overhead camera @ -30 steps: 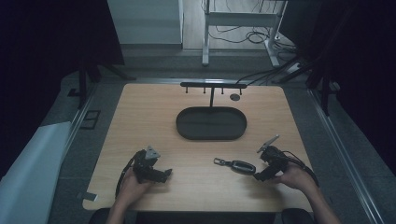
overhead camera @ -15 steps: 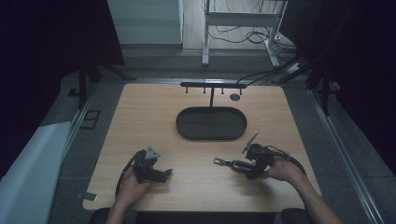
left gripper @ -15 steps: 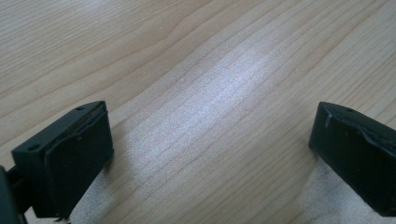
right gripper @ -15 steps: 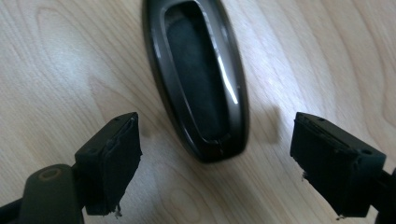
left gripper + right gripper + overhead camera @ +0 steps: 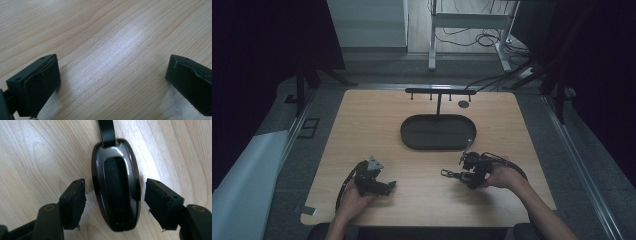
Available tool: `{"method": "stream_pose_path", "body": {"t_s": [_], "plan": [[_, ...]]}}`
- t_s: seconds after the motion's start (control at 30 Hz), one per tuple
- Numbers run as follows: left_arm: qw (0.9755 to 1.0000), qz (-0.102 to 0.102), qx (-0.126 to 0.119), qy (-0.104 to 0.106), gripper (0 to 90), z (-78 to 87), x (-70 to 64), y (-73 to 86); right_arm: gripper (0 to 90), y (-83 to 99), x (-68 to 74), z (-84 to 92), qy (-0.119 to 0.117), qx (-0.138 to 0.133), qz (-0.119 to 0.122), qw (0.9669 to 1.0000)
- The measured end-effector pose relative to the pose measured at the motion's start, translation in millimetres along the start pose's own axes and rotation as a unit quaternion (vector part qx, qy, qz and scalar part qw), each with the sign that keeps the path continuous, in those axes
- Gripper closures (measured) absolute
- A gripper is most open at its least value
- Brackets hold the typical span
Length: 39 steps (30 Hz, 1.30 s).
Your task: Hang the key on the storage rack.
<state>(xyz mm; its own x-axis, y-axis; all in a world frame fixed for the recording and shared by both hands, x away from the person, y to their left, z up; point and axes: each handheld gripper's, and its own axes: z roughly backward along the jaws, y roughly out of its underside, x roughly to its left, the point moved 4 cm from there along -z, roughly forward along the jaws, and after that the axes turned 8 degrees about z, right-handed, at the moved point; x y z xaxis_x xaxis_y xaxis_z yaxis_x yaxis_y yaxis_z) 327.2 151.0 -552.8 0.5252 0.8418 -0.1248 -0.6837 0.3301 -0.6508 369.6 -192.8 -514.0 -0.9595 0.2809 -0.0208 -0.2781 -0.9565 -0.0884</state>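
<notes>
A dark glossy key fob point(image 5: 115, 162) with a black strap lies flat on the wooden table point(image 5: 377, 125), toward the front right point(image 5: 458, 175). My right gripper point(image 5: 115, 203) point(image 5: 468, 176) straddles the fob. Its jaws have just been closing on it, with a thin gap still left on each side, so the pads are not pressing. At the front left, my left gripper point(image 5: 387, 186) point(image 5: 112, 77) rests open over bare wood with nothing between its jaws.
A black oval tray point(image 5: 405, 134) sits at the table's middle. Behind it stands a low black T-shaped rack point(image 5: 439, 92) with small pegs, and a small round disc point(image 5: 463, 104) lies beside it. The table's edges drop to grey floor.
The right hand has slid left across the table to the key fob, and its jaws have narrowed around the fob. The left hand and its gripper have stayed put.
</notes>
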Motion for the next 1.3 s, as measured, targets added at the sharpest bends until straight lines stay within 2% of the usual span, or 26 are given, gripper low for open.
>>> {"method": "stream_pose_path", "body": {"t_s": [0.17,0.4,0.57,0.7,0.9,1.17,1.3], "plan": [[1.0000,0.000,0.000,0.000,0.0,0.0,0.0,0.0,37.8,-6.1,-0.5,-2.9,0.003,0.016,0.019,0.9997],[1.0000,0.000,0.000,0.000,0.0,0.0,0.0,0.0,40.8,-11.0,-2.6,-6.3,0.003,0.025,0.022,0.9994],[1.0000,0.000,0.000,0.000,0.0,0.0,0.0,0.0,47.8,-13.8,-2.7,-5.7,-0.003,0.027,0.024,0.9994],[1.0000,0.000,0.000,0.000,0.0,0.0,0.0,0.0,48.5,-14.4,-3.0,-5.4,-0.008,0.034,0.017,0.9992],[1.0000,0.000,0.000,0.000,0.0,0.0,0.0,0.0,48.7,-12.8,-4.7,-1.3,-0.023,0.017,-0.008,0.9996],[1.0000,0.000,0.000,0.000,0.0,-0.2,0.0,-0.2,48.9,-9.0,-8.3,19.4,-0.026,-0.002,-0.036,0.9990],[1.0000,0.000,0.000,-0.001,0.0,-0.2,-0.1,-0.3,48.9,-6.4,-11.4,29.2,-0.018,-0.006,-0.052,0.9985]]}}
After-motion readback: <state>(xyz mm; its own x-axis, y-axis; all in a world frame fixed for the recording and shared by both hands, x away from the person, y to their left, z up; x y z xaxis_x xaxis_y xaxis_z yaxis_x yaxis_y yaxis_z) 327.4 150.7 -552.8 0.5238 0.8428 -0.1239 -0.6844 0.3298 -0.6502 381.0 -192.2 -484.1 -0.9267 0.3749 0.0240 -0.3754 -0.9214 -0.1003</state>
